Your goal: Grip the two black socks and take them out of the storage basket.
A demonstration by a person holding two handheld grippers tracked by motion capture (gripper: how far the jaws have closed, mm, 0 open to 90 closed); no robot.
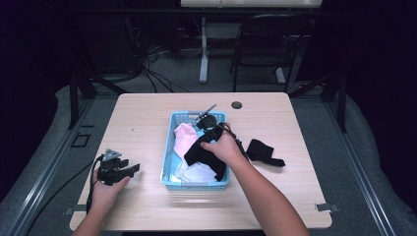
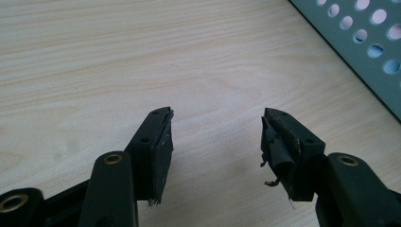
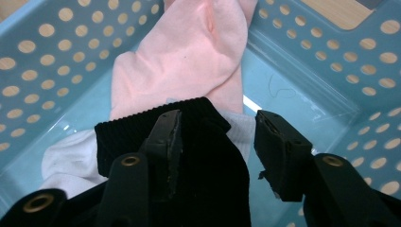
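Right gripper (image 3: 215, 142) spread over blue basket (image 1: 169, 147), black sock (image 3: 208, 175) draped at its jaws (above pink sock (image 3: 189, 56) and white sock (image 3: 66, 165)). Left gripper (image 2: 215, 137) spread, resting on desk (image 1: 142, 113). Another black sock (image 1: 263, 152) beside basket.
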